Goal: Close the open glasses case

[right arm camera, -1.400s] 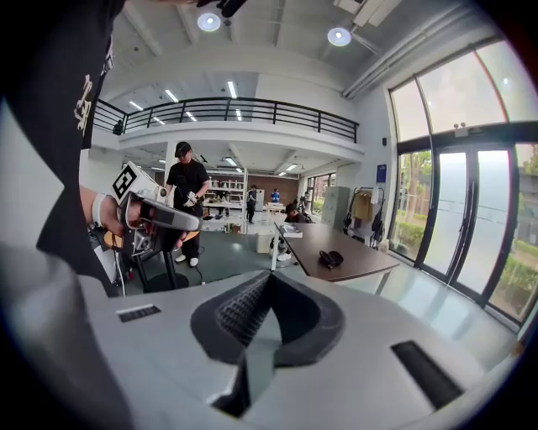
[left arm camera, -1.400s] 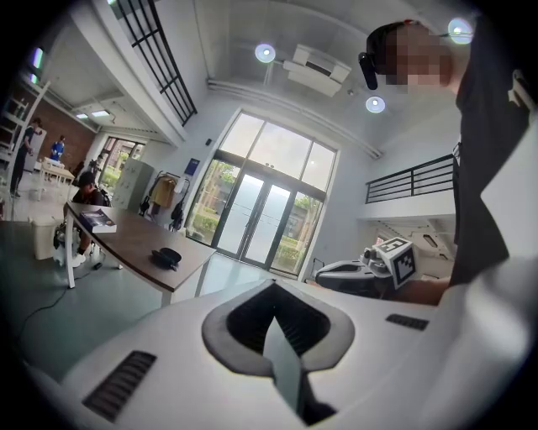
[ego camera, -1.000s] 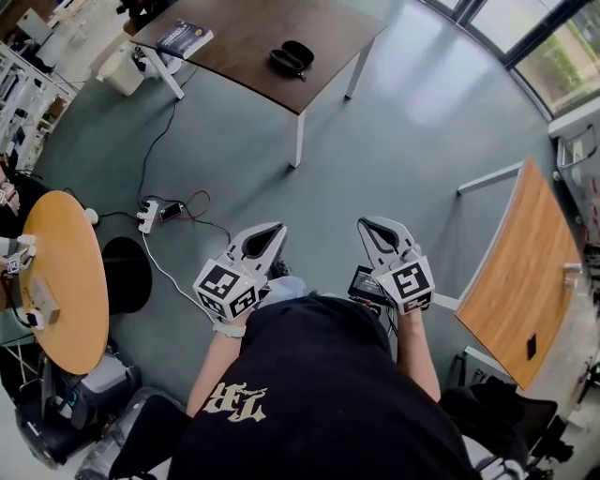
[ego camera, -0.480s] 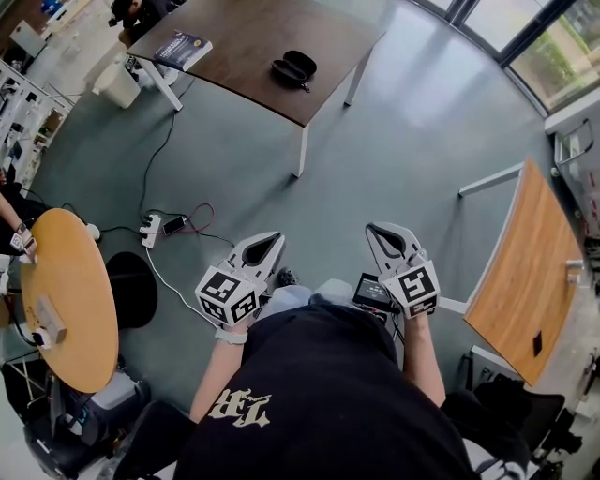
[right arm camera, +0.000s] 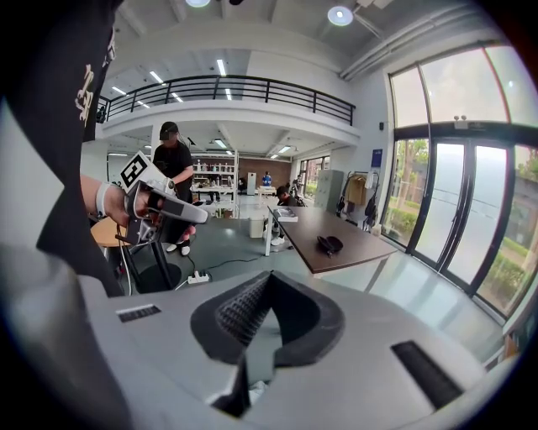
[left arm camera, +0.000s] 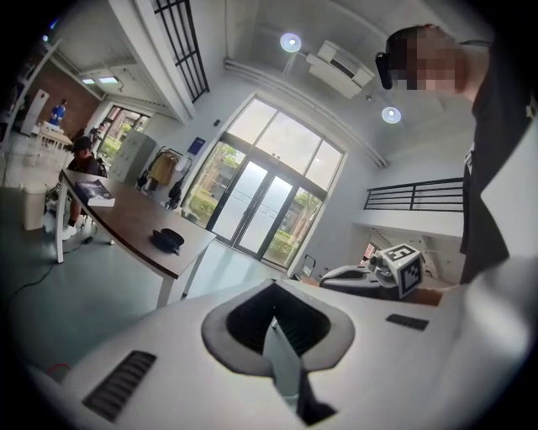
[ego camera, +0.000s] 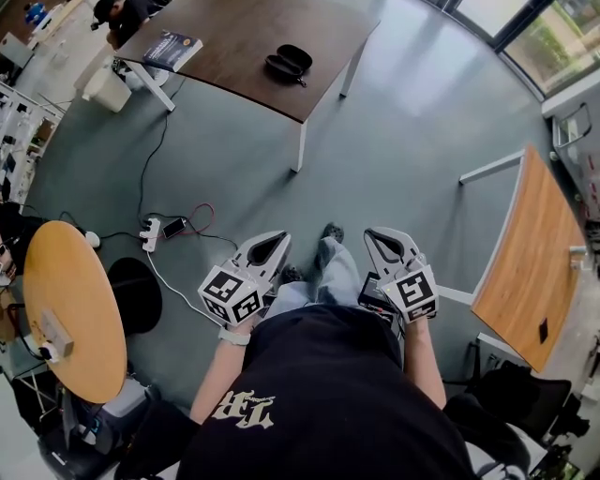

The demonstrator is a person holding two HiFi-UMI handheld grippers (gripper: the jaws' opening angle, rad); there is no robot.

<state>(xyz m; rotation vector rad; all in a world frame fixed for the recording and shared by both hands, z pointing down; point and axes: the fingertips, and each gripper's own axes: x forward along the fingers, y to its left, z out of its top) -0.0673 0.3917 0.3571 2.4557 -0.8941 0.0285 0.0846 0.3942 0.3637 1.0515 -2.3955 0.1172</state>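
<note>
While open, glasses case (ego camera: 288,62) on brown table (ego camera: 234,33), grey floor (ego camera: 403,141).

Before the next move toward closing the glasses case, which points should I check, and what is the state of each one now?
1. Glasses case lies open on the table: ok, both halves show.
2. Case within reach: not ok. The table stands across the floor, far ahead of both claws.
3. Left claw empty: ok, shut with nothing between.
4. Right claw empty: ok, shut with nothing between.
5. Walking path: ok. The power strip and its cables lie left of the straight line to the case.
6. Which side the hinge is on: cannot tell, the case is too small here.
</note>
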